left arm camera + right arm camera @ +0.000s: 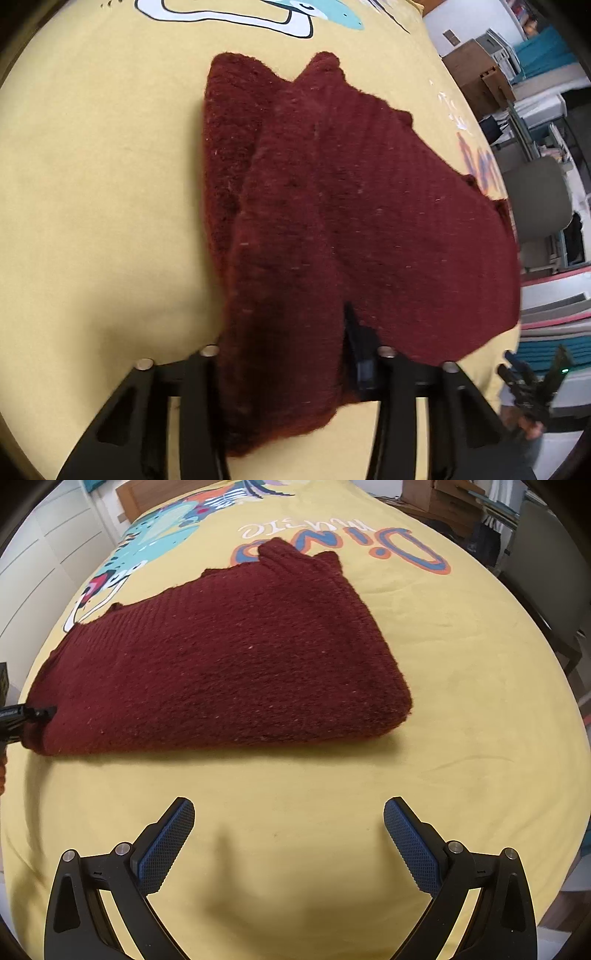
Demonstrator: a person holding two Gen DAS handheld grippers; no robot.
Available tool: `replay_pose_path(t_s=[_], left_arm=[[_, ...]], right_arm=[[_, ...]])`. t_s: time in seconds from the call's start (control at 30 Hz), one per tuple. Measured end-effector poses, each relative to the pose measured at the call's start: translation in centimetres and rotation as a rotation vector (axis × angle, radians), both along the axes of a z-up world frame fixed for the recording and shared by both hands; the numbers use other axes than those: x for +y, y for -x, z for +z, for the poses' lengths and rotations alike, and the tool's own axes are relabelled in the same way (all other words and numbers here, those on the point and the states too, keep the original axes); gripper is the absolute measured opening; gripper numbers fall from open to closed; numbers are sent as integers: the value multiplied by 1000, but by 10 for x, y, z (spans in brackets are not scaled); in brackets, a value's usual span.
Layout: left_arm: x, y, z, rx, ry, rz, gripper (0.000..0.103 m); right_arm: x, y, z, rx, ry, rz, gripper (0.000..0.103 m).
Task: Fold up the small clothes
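My left gripper [291,373] pinches the red sweater [221,657]; my right gripper [289,834] is wide open, holding nothing.

Dark red knit sweater [221,664]; yellow bedsheet [461,701], multicoloured cartoon print.

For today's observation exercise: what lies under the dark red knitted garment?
The dark red knitted garment rests on a yellow printed bedsheet; the sheet's lettering runs behind it. Whatever lies beneath its folded layers is hidden.
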State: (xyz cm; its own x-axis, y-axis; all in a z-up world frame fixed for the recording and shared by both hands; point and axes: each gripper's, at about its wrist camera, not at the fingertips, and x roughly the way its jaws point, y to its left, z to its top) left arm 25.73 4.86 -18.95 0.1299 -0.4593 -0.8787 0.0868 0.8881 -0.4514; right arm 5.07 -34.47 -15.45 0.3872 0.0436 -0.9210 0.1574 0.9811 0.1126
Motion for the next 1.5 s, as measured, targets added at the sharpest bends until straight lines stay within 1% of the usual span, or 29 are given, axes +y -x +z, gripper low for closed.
replay_pose_path(t_s=[0.1,0.27,0.33,0.4,0.5,0.63,0.8,0.93,1.0,1.1,1.2,1.27,1.37,1.43,1.47,1.5], left_arm=[[-3,4,18,-12,2,-3,32],[-16,5,59,-33,60,0,31],[-30,4,75,-54,46,-13,31],[-50,4,94,-83,27,-46,30],[-76,4,114,-105,26,-81,30],[-137,2,139,-139,42,-146,30],[-209,2,150,-165,27,-230,29],[-269,8,140,-159,24,-294,29],[-296,12,128,-155,-20,-324,29],[-327,22,98,-143,-129,-352,29],[-344,27,70,-118,-215,-354,33],[-343,28,61,-110,-237,-342,38],[-346,31,56,-118,-276,-340,43],[-358,31,55,-124,-298,-340,46],[-359,30,55,-130,-309,-344,54],[-359,30,56,-137,-310,-348,70]], right_arm=[[-5,0,2,-11,-19,-15,102],[-16,-1,10,-33,-29,-21,102],[-21,-2,15,-47,-43,-28,102],[-28,-2,20,-66,-55,-41,102],[-41,-2,29,-91,-69,-61,102],[-59,0,41,-117,-63,-85,102],[-89,9,57,-153,-64,-136,102],[-110,20,62,-162,-65,-180,102],[-119,25,60,-152,-61,-202,102],[-128,32,55,-128,-66,-226,102],[-133,37,49,-108,-78,-233,102],[-135,38,44,-90,-76,-233,102],[-136,37,37,-67,-76,-233,102],[-135,36,34,-56,-80,-229,102],[-135,36,32,-54,-81,-225,102],[-133,36,32,-52,-81,-222,102]])
